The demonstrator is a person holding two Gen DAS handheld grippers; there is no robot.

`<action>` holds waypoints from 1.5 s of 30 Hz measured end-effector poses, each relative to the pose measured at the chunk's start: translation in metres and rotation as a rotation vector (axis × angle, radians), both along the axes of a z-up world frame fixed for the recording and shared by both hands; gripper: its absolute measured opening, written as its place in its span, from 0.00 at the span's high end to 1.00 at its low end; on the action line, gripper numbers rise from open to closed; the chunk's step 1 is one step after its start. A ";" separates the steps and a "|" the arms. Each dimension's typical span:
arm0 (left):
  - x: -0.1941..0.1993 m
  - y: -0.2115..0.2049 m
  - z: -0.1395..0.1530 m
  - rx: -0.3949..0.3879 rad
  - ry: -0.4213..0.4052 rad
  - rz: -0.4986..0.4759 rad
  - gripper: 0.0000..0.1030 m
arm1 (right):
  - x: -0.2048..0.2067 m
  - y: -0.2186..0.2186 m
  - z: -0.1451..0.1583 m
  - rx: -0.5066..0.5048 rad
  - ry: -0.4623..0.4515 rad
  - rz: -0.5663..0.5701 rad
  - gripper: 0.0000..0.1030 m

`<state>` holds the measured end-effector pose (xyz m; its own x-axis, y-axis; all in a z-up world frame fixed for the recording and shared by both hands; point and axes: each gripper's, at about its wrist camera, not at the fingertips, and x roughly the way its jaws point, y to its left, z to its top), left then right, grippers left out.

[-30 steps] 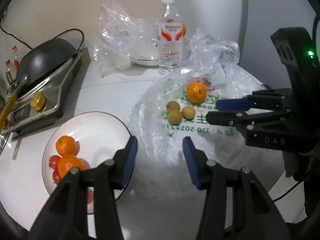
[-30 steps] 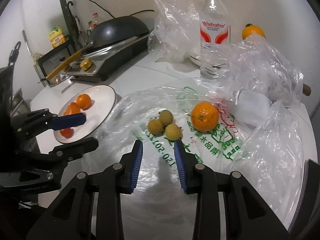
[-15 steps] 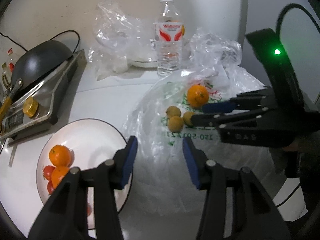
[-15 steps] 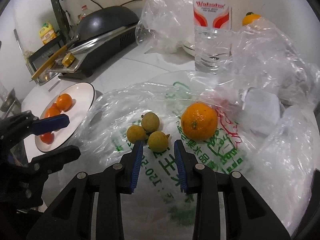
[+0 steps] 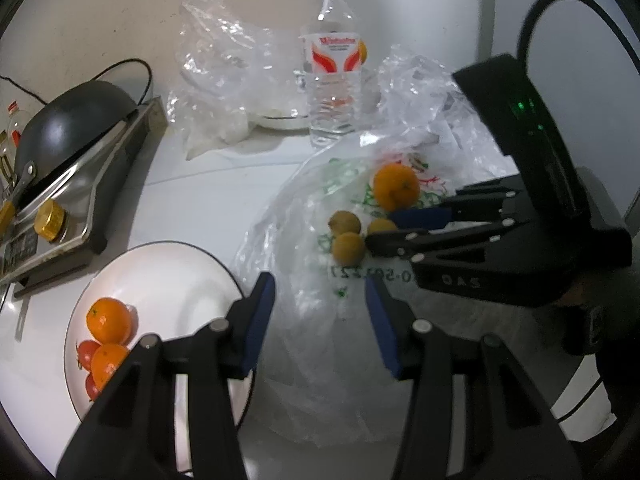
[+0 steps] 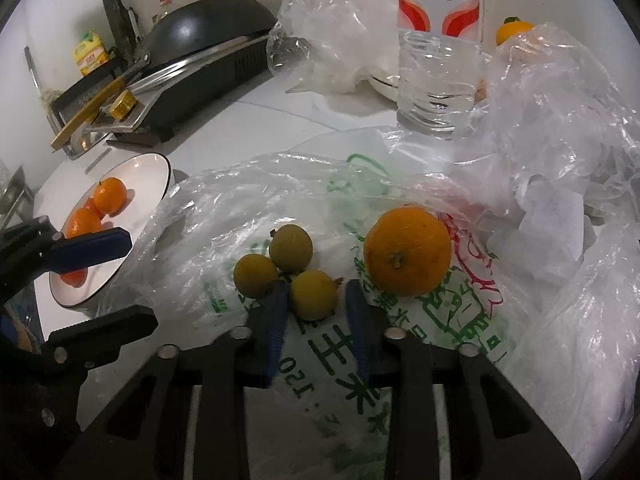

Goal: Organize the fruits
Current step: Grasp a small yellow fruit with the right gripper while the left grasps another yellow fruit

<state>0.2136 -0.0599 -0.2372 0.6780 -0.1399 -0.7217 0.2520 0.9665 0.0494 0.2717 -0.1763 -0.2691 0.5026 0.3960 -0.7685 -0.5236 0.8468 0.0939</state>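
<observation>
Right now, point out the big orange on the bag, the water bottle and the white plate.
big orange [image 6: 407, 250]: right wrist view, middle of its peel.
water bottle [image 5: 333, 80]: left wrist view, on its label.
white plate [image 5: 160, 280]: left wrist view, bare centre.

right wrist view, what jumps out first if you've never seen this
The right gripper closed around the nearest of three small yellow-green fruits on a printed plastic bag, a big orange just to their right. Off left, a white plate already holds oranges and tomatoes.

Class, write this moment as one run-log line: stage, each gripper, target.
stage: grasping | right gripper: shut on small yellow-green fruit on plastic bag | left gripper: open, empty, beside plate
</observation>
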 end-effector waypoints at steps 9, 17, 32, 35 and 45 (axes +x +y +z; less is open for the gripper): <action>0.007 -0.018 -0.005 0.016 0.003 -0.031 0.53 | -0.009 -0.019 0.011 0.056 -0.025 0.003 0.74; 0.022 -0.034 -0.011 0.038 0.003 -0.052 0.53 | -0.016 -0.044 0.016 0.077 -0.040 -0.007 0.74; 0.055 -0.043 -0.032 0.060 0.065 -0.075 0.55 | -0.014 -0.054 0.017 0.103 -0.047 -0.006 0.74; 0.059 -0.043 -0.035 0.059 0.072 -0.082 0.62 | -0.016 -0.056 0.017 0.105 -0.056 -0.016 0.74; 0.057 -0.035 -0.031 0.035 0.038 -0.078 0.75 | -0.017 -0.055 0.010 0.084 -0.030 -0.029 0.74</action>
